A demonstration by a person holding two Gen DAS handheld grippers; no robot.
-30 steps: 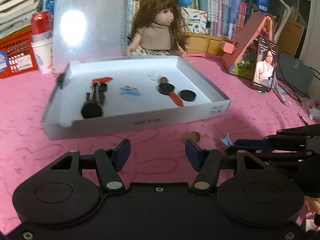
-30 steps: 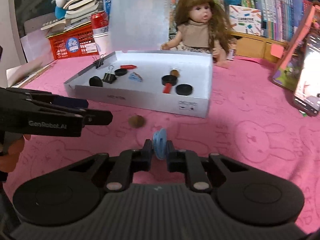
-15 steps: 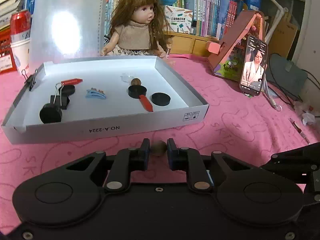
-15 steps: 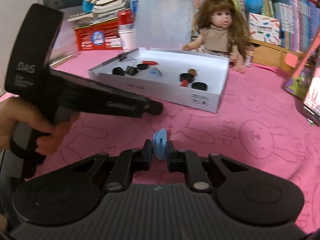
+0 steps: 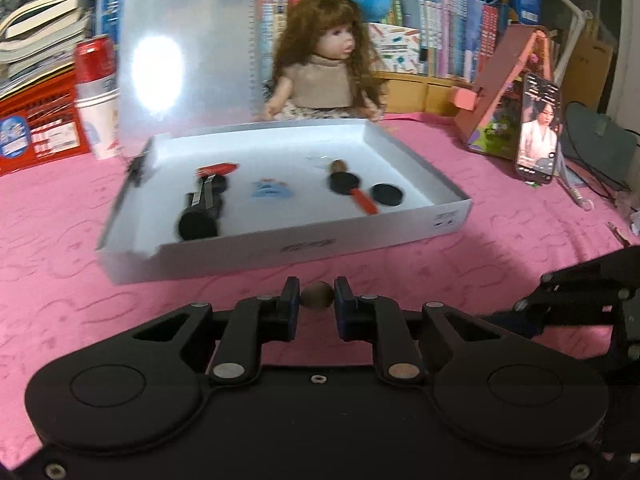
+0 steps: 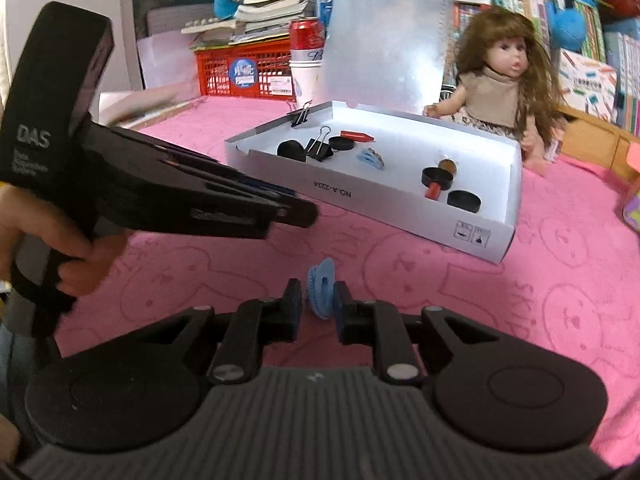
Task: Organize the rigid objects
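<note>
Gripping a brown nut (image 5: 316, 297), left gripper (image 5: 316, 300) is clamped shut; right gripper (image 6: 317, 300) clamps blue clip (image 6: 321, 293), w/ white box (image 5: 304, 246) just ahead.

Left gripper (image 5: 316, 298): matte black body behind jaws, two round discs, silver pivot rivets, small screws at lower corners, blue pads on fingers (image 5: 291, 292). Right gripper (image 6: 317, 297): same black linkage, ribbed grey housing behind jaws, blue pads. Side-on, left gripper shows white "DAS" lettering; bare-skinned hand (image 6: 76, 250) on grip
</note>
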